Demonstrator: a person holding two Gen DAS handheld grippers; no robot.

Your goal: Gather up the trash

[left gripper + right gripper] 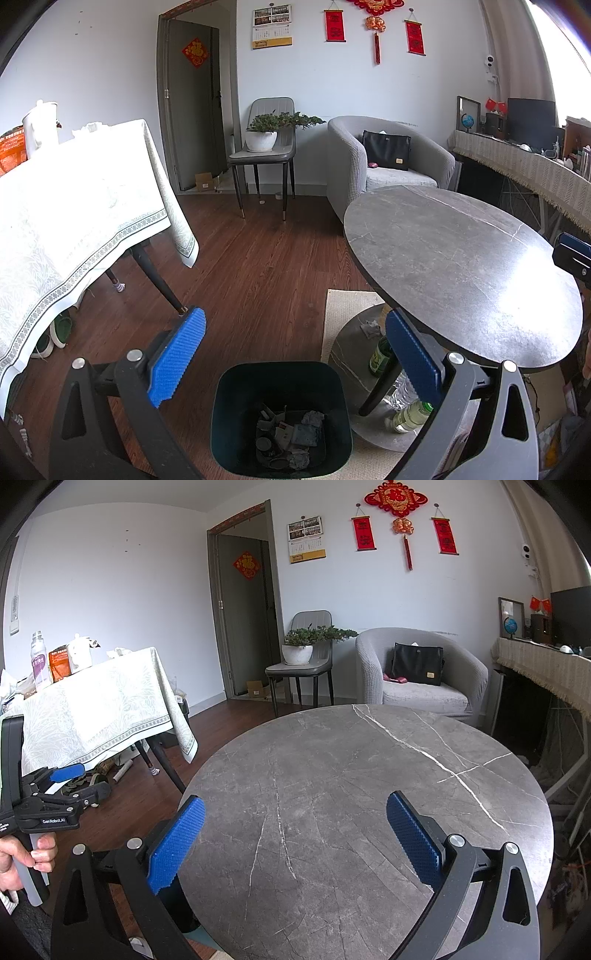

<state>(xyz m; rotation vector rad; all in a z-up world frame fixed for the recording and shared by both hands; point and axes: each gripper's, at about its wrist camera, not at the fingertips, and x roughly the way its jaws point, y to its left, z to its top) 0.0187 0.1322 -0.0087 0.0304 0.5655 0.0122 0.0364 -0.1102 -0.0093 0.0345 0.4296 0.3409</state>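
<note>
Trash (291,435) lies in a loose heap at the bottom of a dark green bin (221,406) that stands upright on the wooden floor (258,266), mouth facing up; the crumpled papers and wrappers point every way, with no single long axis to tell. Two bottles rest on the round base under the desk: a green glass bottle (378,356) stands upright, and a clear plastic bottle (410,415) with a green cap lies on its side, cap toward the right.

The desk (369,794) is a round grey stone top with white veins. Beyond it stand a grey armchair (373,664) with a black bag (417,662), a chair carrying a potted plant (299,646), and a cloth-covered table (99,701) at the left. Red decorations hang on the white wall.

The left hand-held gripper (295,362) hangs above the bin, its blue pads spread wide with nothing between them; the trash lies below and just ahead of it, the bottles to its right. The right hand-held gripper (295,842) hovers over the desk, also spread wide and holding nothing.
</note>
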